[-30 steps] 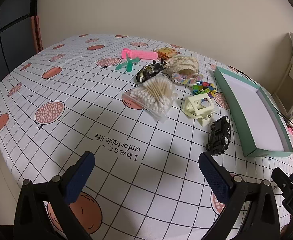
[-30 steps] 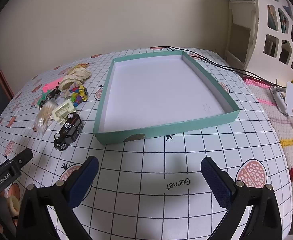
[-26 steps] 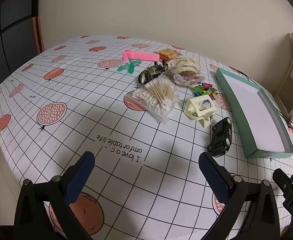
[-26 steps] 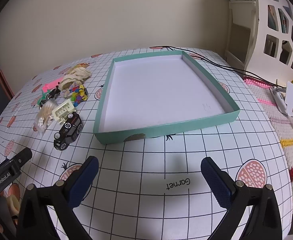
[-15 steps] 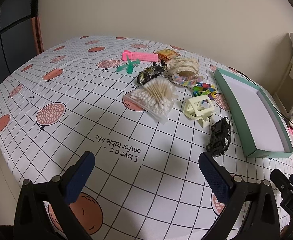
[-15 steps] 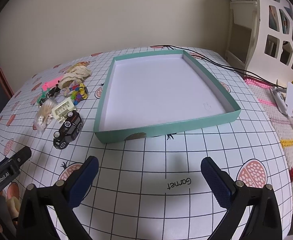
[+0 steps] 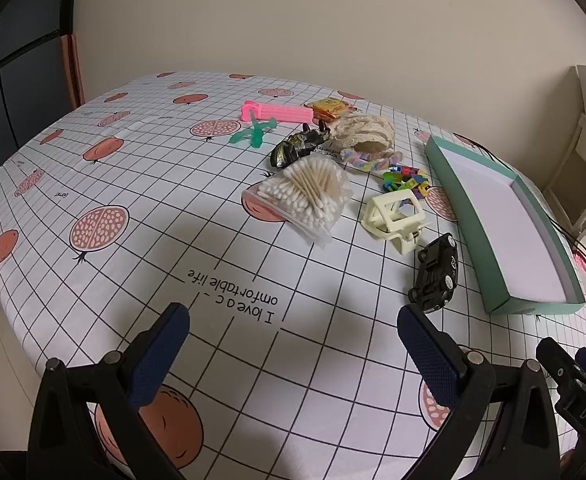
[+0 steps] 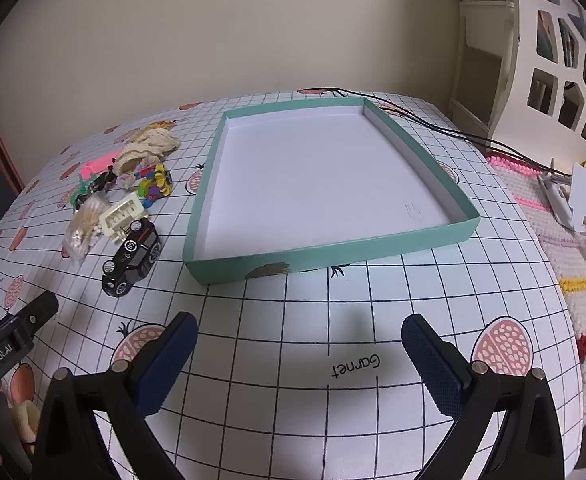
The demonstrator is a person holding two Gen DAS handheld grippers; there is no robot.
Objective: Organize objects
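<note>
A shallow green tray point(image 8: 333, 254) point(image 7: 453, 176) with a white floor stands empty on the pomegranate-print tablecloth. Left of it lies a cluster: a black toy car point(image 7: 435, 270) point(image 8: 133, 256), a cream hair claw point(image 7: 395, 214) point(image 8: 123, 212), a bag of cotton swabs point(image 7: 305, 194) point(image 8: 85, 224), coloured beads point(image 7: 403, 178) point(image 8: 155, 188), a black beetle toy point(image 7: 299, 146), a cream lace piece point(image 7: 363, 132) point(image 8: 145, 148), a pink comb point(image 7: 279, 112) and a green clip point(image 7: 253, 134). My left gripper point(image 7: 293, 330) hovers open before the cluster. My right gripper point(image 8: 299, 334) hovers open before the tray's near wall.
An orange snack packet point(image 7: 331, 106) lies behind the cluster. A black cable point(image 8: 433, 124) runs off the table's far right corner. A white shelf unit point(image 8: 549, 60) and a knitted mat point(image 8: 565, 248) with small items stand at the right. The table's near edge is close below both grippers.
Both views shift only slightly; the grippers stay open and nothing on the table has moved.
</note>
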